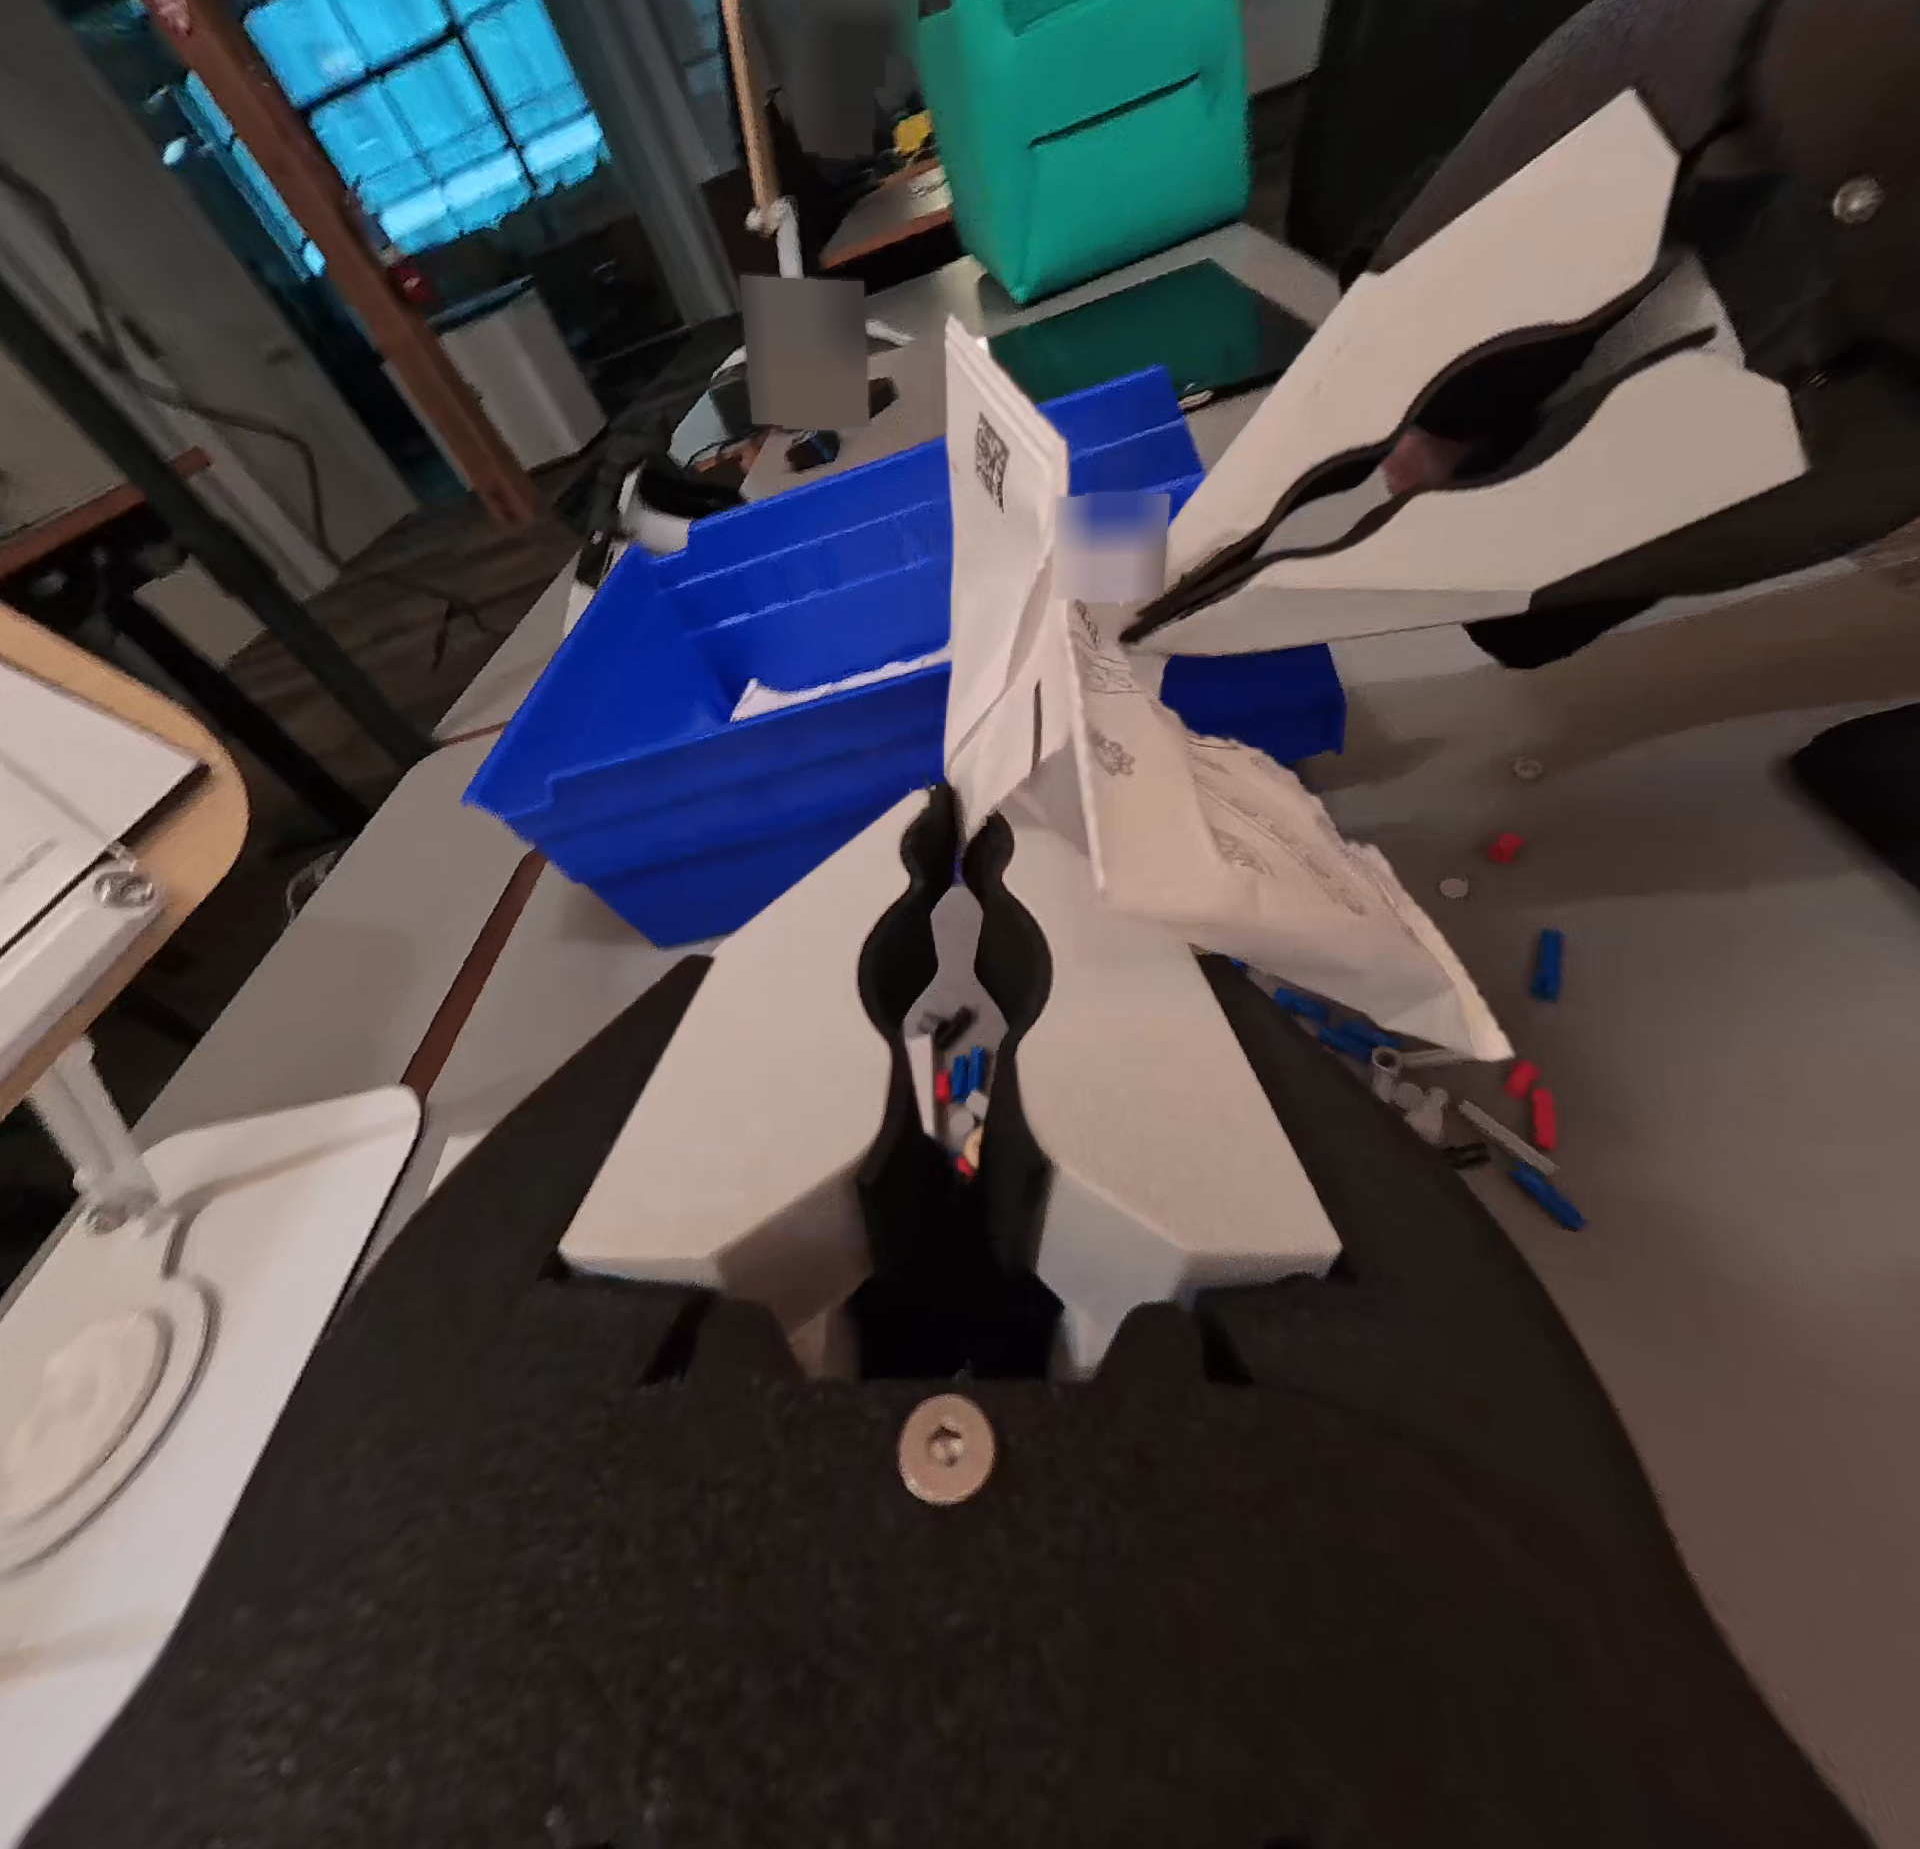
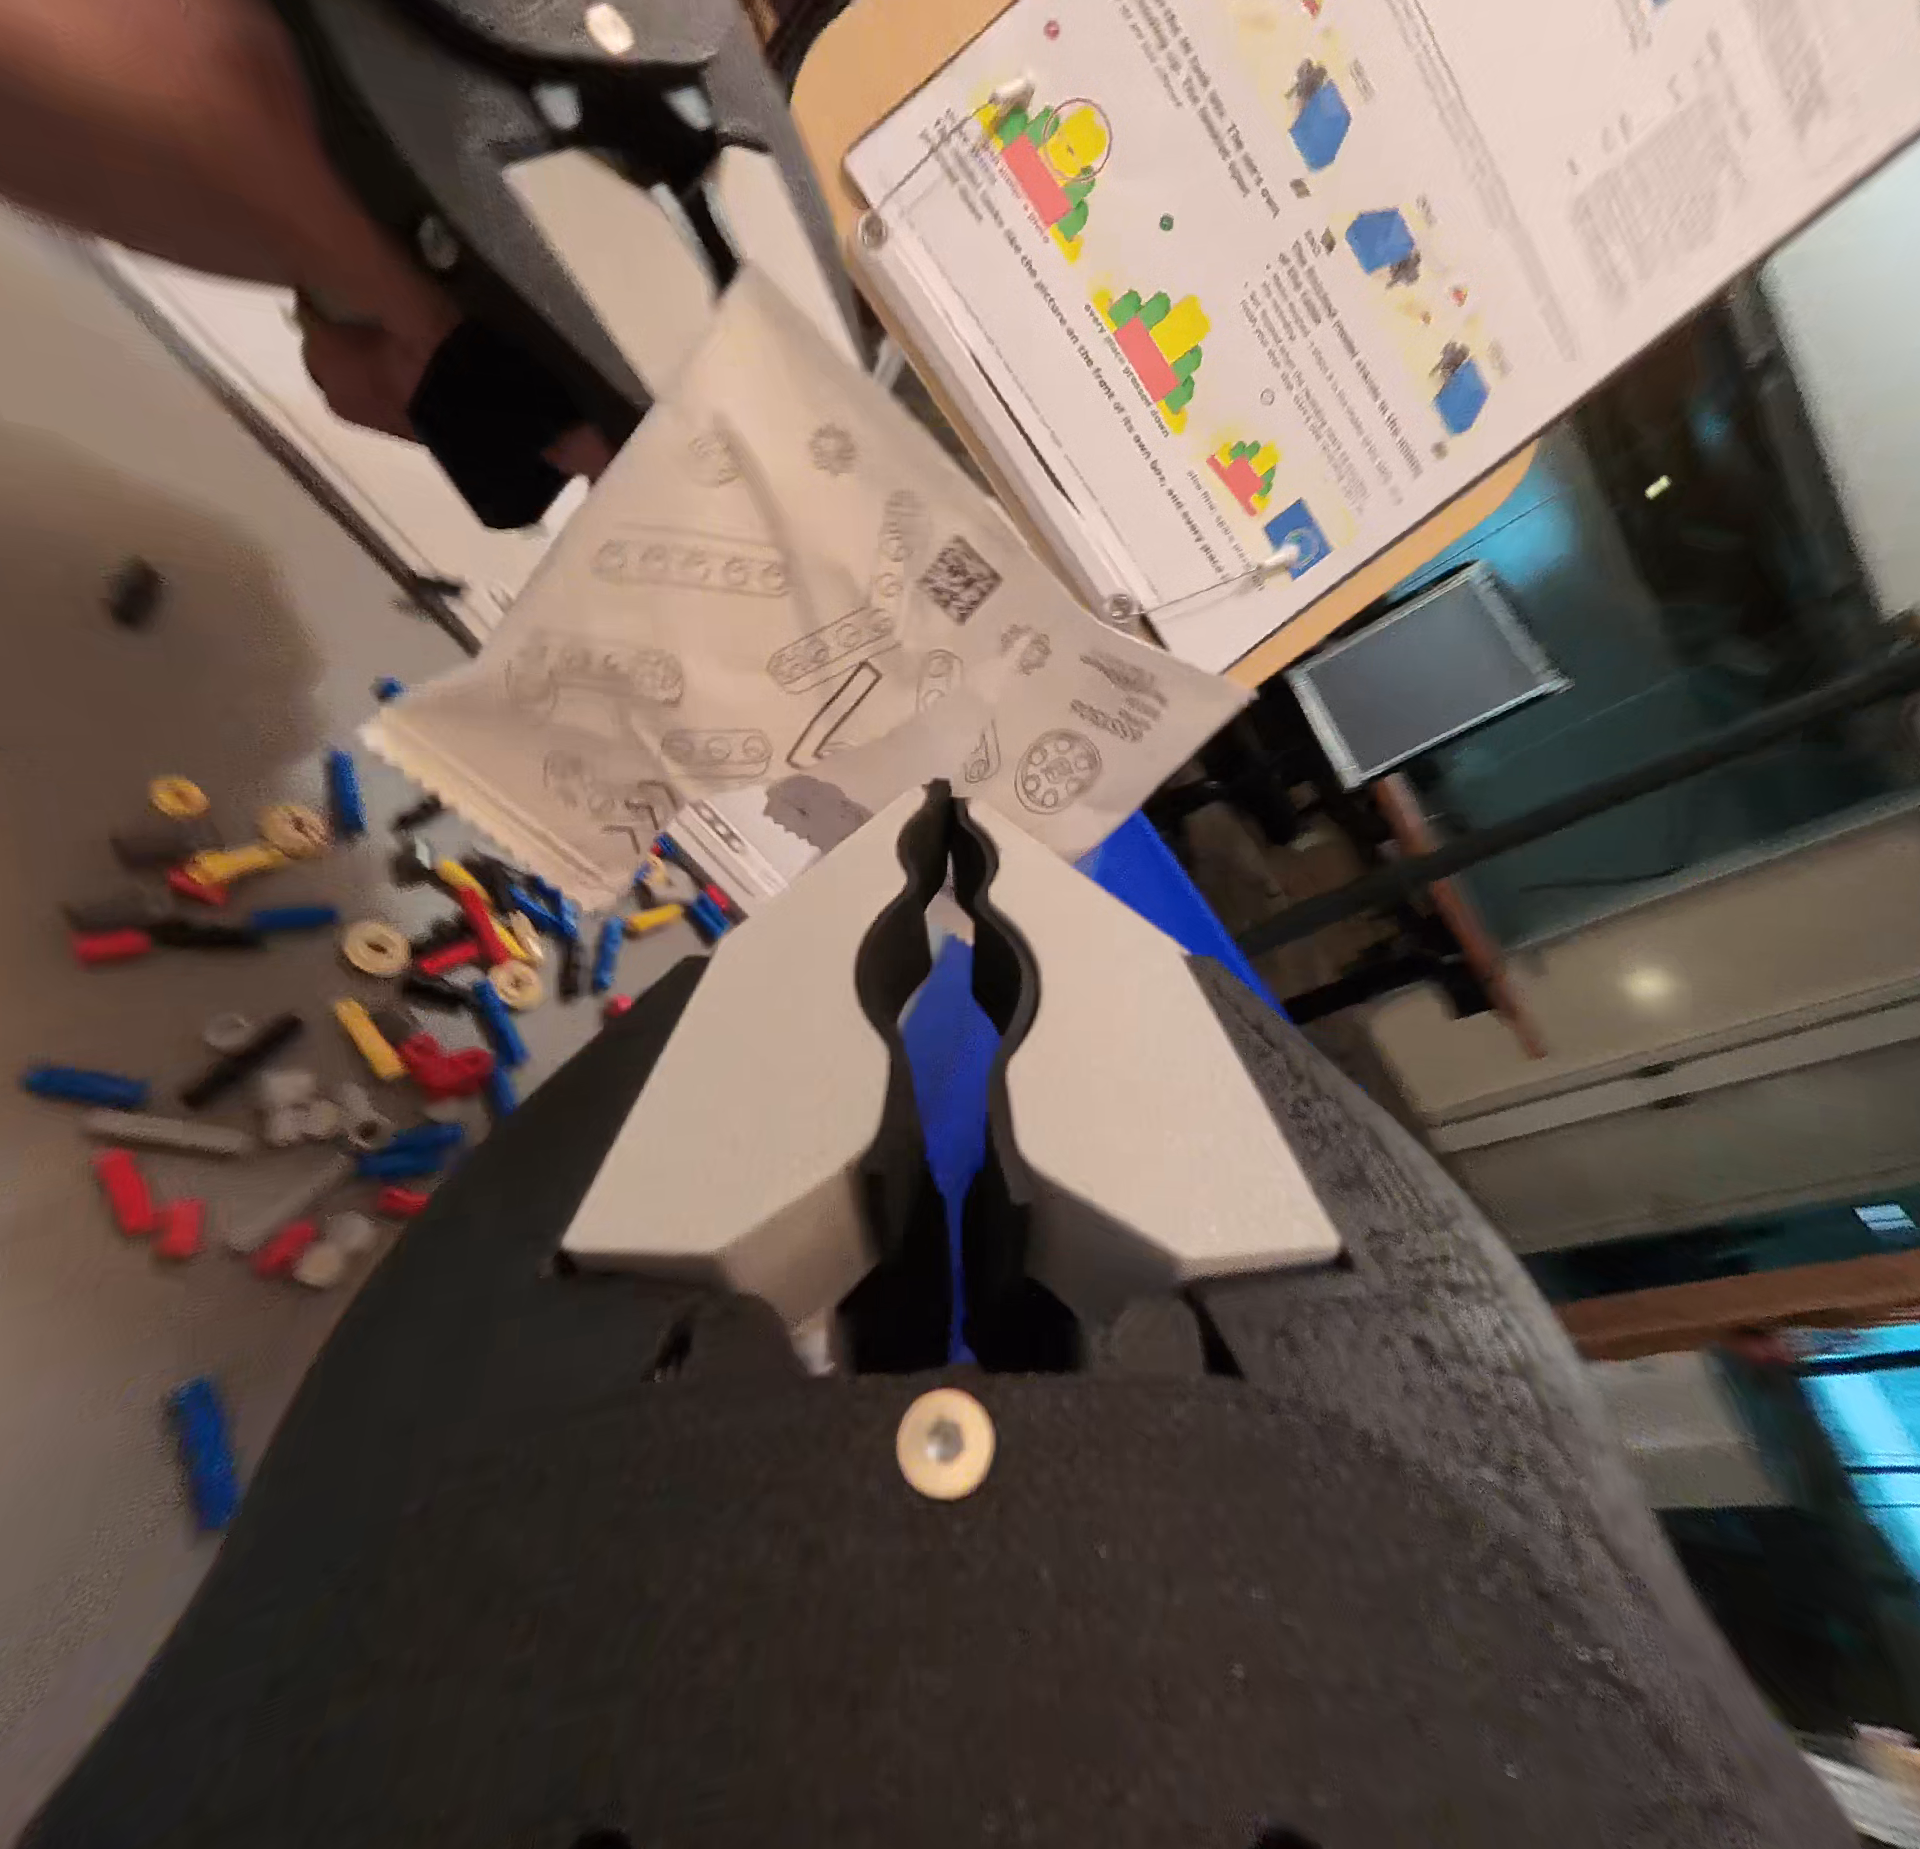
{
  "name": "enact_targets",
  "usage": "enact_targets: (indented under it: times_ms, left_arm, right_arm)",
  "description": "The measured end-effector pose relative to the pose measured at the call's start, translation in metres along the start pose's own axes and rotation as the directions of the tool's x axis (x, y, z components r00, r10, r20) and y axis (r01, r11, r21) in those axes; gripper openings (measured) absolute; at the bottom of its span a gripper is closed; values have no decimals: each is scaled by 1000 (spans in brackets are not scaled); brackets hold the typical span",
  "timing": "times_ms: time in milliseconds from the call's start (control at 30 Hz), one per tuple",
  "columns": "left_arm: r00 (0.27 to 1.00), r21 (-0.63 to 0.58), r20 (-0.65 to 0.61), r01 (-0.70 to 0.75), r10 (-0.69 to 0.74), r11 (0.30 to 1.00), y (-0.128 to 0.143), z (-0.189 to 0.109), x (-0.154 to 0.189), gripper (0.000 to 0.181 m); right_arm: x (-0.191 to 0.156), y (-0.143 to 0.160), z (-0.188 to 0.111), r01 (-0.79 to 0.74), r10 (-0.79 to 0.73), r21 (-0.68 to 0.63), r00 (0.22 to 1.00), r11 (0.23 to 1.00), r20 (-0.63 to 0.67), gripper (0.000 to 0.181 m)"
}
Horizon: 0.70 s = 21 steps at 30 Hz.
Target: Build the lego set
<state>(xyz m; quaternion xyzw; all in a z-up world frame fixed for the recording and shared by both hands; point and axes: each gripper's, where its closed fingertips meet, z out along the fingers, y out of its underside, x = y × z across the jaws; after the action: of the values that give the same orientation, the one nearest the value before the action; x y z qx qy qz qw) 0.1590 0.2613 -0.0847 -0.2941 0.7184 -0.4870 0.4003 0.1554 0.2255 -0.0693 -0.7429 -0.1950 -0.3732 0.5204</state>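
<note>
A white paper Lego bag [image 1: 1257, 864] printed with part outlines hangs in the air between my two grippers, above the table. My left gripper [image 1: 954, 812] is shut on one corner of it. My right gripper [image 2: 940, 797] is shut on another edge of the bag [image 2: 748, 594]. In the left wrist view the right gripper [image 1: 1138, 627] reaches in from the upper right. In the right wrist view the left gripper [image 2: 732, 277], held by a hand, is at the bag's top. Loose Lego pieces [image 2: 416, 968], blue, red, yellow, black and grey, lie scattered on the grey table under the bag and also show in the left wrist view [image 1: 1527, 1103].
A blue plastic bin [image 1: 727, 760] with paper in it stands just behind the bag. An instruction sheet [image 2: 1299, 241] on a board stands beyond it. A green bag [image 1: 1091, 106] and a dark tablet [image 1: 1143, 345] are at the table's far end. The tips of one gripper are about 5 cm away from the tips of the other.
</note>
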Motion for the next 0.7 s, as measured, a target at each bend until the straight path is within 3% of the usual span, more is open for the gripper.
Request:
enact_targets:
  times_ms: [67,167,267,467,700]
  left_arm:
    - [996,82,-3,-86,87,993,-4,8,-3,0]
    - [947,219,69,-322,314,921,-17,15,-11,0]
    - [913,278,154,-406,377,871,-34,12,-19,0]
    - [699,262,375,-710,609,654,-68,0,-16,0]
    - [538,154,416,-836,733,526,-57,6,-25,0]
  right_arm:
    - [0,1,-1,195,-196,-18,979,981,-58,0]
    - [6,2,-1,433,-438,-67,886,899,-156,0]
    - [17,-2,-4,472,-475,-70,857,879,-200,0]
    - [43,-24,-14,542,-515,-7,794,841,-323,0]
    - [48,-14,-8,533,-507,11,811,846,-293,0]
